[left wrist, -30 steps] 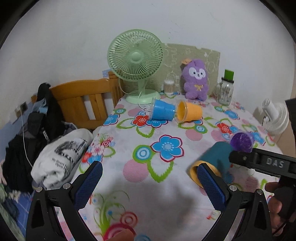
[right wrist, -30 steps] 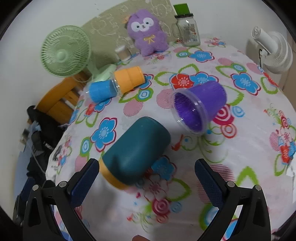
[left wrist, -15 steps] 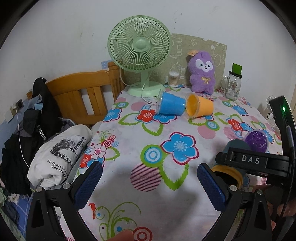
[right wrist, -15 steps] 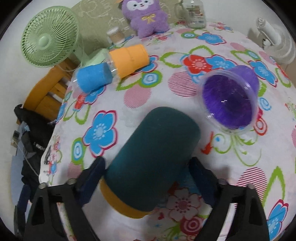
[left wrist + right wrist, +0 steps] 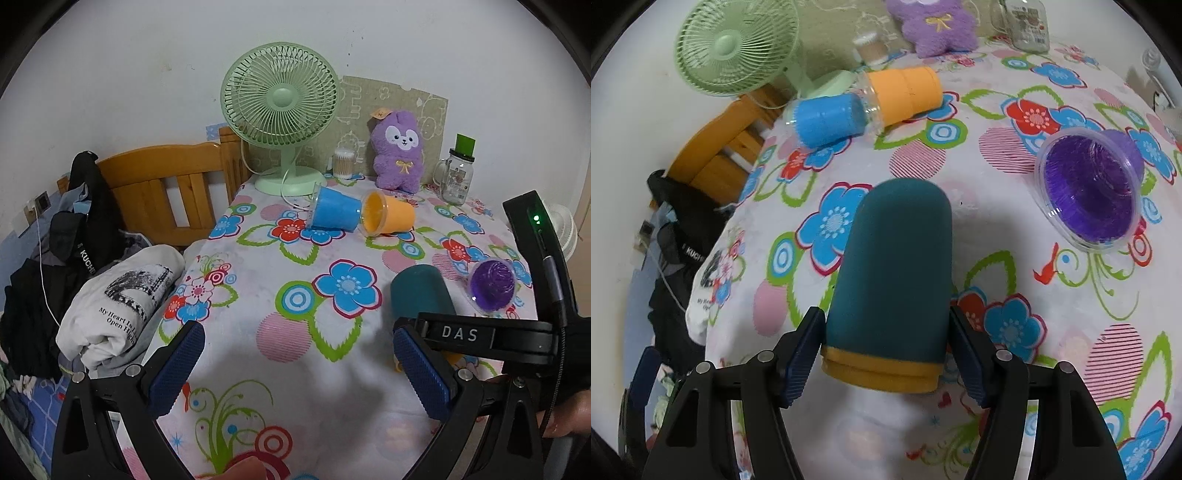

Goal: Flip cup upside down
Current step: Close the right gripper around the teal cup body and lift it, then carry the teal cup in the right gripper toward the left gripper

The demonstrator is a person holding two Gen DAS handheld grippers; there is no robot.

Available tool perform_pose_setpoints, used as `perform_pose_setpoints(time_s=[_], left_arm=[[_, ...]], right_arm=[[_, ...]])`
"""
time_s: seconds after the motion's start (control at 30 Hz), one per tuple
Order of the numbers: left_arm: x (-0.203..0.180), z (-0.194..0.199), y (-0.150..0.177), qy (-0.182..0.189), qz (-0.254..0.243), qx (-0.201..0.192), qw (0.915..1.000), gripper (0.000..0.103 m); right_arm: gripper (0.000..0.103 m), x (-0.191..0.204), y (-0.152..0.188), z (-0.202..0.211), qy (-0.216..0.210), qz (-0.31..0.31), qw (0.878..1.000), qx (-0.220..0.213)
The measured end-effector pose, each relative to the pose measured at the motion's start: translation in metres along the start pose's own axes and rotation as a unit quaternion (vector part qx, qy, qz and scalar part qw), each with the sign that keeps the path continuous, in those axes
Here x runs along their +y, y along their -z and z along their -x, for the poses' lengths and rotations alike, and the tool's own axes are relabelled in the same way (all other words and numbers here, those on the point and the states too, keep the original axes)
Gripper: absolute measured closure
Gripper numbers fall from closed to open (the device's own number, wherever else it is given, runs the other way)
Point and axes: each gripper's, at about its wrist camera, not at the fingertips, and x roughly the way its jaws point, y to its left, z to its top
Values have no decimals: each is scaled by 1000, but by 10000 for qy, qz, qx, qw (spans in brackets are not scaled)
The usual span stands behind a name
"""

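Note:
A dark teal cup with a yellow rim band [image 5: 894, 280] lies on its side on the flowered tablecloth [image 5: 997, 118], rim toward me. My right gripper [image 5: 886, 354] is shut on it near the rim, one pad on each side. In the left wrist view the teal cup [image 5: 421, 291] shows at the right with the right gripper's body over it. My left gripper [image 5: 295, 369] is open and empty above the table's near edge. A purple cup [image 5: 1089, 192], a blue cup [image 5: 827, 120] and an orange cup [image 5: 905, 92] also lie on their sides.
A green fan [image 5: 284, 110], a purple plush toy [image 5: 399, 151], a glass jar with a green lid [image 5: 456, 177] and a small jar of swabs [image 5: 343, 162] stand along the back. A wooden chair [image 5: 166, 184] and piled clothes [image 5: 74, 277] are left of the table.
My right gripper has moved forward over the teal cup and closed on it near the rim. The left gripper has stayed open and drifted slightly.

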Motion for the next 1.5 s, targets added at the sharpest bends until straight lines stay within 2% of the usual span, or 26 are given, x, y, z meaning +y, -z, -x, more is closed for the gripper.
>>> perform_pose_setpoints(time_s=[0.33, 0.53, 0.7, 0.8, 0.9, 1.0, 1.1, 1.13, 1.23, 1.37, 1.5], left_arm=[[-1, 26, 16, 98, 310, -4, 9995, 0], [-7, 42, 28, 189, 360, -23, 9992, 0], [-13, 49, 35, 228, 400, -17, 9989, 0], [-20, 56, 35, 307, 356, -43, 9989, 0], [-27, 66, 35, 334, 289, -144, 9989, 0], [-33, 69, 36, 353, 264, -156, 9989, 0], [-43, 66, 40, 379, 217, -60, 9990, 0], [-47, 64, 41, 405, 204, -21, 9990, 0], [-63, 63, 45, 516, 188, 66, 9985, 0], [-94, 67, 51, 789, 338, 181, 9961, 0], [-128, 67, 60, 1307, 644, 564, 9877, 0]], right_arm=[[37, -7, 19, 68, -60, 544, 9977, -397], [38, -27, 48, 93, -44, 916, 9948, -454], [39, -48, 48, 105, -241, 782, 9952, -540], [39, -68, 47, 116, -747, 540, 9945, -502], [39, -95, 54, 119, -735, 449, 9948, -548], [38, -127, 63, 126, -897, 229, 9938, -612], [30, -150, 72, 137, -783, 246, 9939, -732], [22, -154, 73, 142, -698, 243, 9938, -833], [15, -159, 77, 157, -577, 422, 9905, -1171], [14, -163, 78, 165, -492, 622, 9888, -1265], [14, -178, 80, 169, -545, 553, 9893, -1233]])
